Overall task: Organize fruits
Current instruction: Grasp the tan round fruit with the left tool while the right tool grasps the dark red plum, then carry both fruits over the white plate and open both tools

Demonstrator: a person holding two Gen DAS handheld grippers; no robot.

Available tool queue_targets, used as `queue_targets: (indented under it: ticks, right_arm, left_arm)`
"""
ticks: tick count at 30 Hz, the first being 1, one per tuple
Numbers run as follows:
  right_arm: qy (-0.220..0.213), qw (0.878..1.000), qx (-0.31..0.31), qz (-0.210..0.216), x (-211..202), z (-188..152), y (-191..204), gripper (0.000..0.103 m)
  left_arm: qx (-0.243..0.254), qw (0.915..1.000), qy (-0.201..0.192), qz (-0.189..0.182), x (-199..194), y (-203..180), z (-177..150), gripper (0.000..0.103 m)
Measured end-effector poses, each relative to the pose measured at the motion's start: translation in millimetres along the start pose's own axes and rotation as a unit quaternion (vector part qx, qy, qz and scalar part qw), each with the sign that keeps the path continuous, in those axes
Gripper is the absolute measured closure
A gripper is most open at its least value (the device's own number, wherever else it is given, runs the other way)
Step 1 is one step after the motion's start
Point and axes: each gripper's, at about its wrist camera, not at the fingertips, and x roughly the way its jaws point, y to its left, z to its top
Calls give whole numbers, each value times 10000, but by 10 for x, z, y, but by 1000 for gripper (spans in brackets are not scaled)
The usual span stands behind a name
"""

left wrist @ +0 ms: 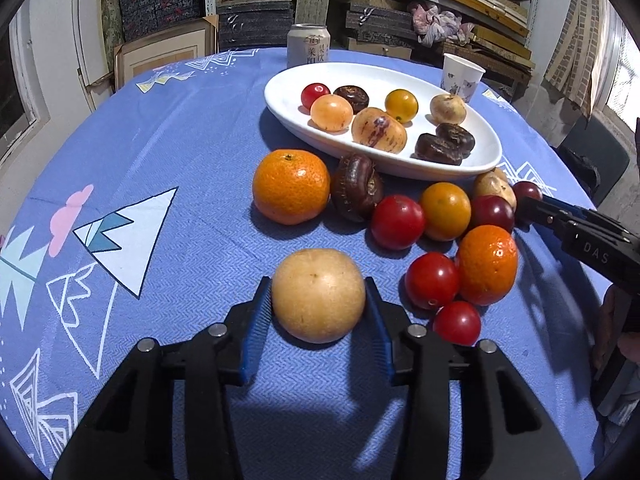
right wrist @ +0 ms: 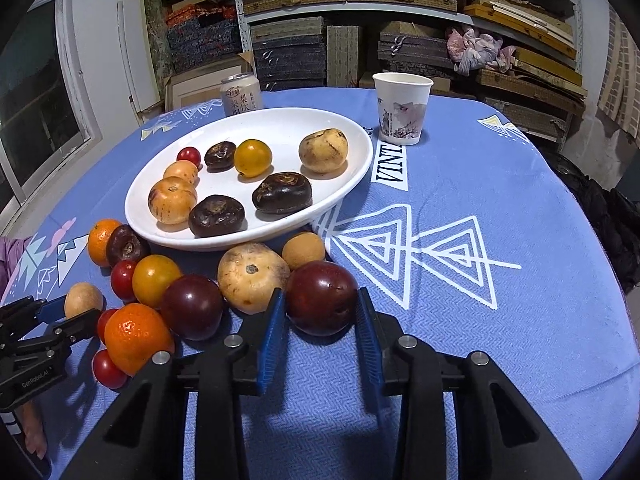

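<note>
A white oval plate (left wrist: 480, 162) (right wrist: 352, 184) holds several small fruits. More fruits lie loose on the blue cloth in front of it. In the left wrist view my left gripper (left wrist: 319, 294) straddles a tan round fruit (left wrist: 319, 295) resting on the cloth, its blue pads touching both sides. In the right wrist view my right gripper (right wrist: 321, 304) straddles a dark red plum (right wrist: 321, 298) on the cloth, pads touching its sides. The right gripper also shows in the left wrist view (left wrist: 524, 206), and the left gripper in the right wrist view (right wrist: 80, 308).
A drink can (left wrist: 308, 45) (right wrist: 241, 94) and a paper cup (left wrist: 461, 76) (right wrist: 402, 108) stand behind the plate. Oranges (left wrist: 291, 187) (left wrist: 487, 265), tomatoes (left wrist: 397, 222) and a dark chestnut-like fruit (left wrist: 356, 187) crowd the cloth between the grippers. Shelves fill the background.
</note>
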Motion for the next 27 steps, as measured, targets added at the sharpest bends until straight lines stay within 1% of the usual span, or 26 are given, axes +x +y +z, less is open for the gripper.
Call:
queue_targets:
  ticks: [5, 10, 14, 17, 19, 21, 23, 27]
  right_arm:
    - [-161, 9998, 87, 0, -115, -50, -15, 67]
    - [-267, 9992, 253, 139, -209, -73, -43, 67]
    - [-449, 9983, 274, 252, -339, -69, -13, 67]
    - [-555, 9976, 216, 340, -422, -57, 40, 67]
    - [-614, 9971, 180, 422, -466, -9, 65, 67]
    - [-666, 9963, 174, 513, -490, 112, 86, 67]
    - [-690, 9959, 159, 565, -489, 301, 99, 67]
    - [-794, 9954, 73, 534, -427, 742, 180, 67]
  left_arm:
    - [-76, 9999, -85, -27, -31, 27, 14, 59]
    - [-213, 9988, -434, -11, -190, 79, 42, 59]
    - [-239, 9986, -462, -45, -224, 82, 63, 59]
    - [-347, 9982, -474, -142, -251, 110, 122, 59]
    - [-404, 9978, -486, -190, -262, 132, 223, 59]
    - [-349, 9980, -525, -98, -258, 128, 392, 59]
    - [-304, 9977, -609, 7, -255, 114, 647, 59]
    - [-210, 9968, -761, 143, -181, 42, 1180, 59]
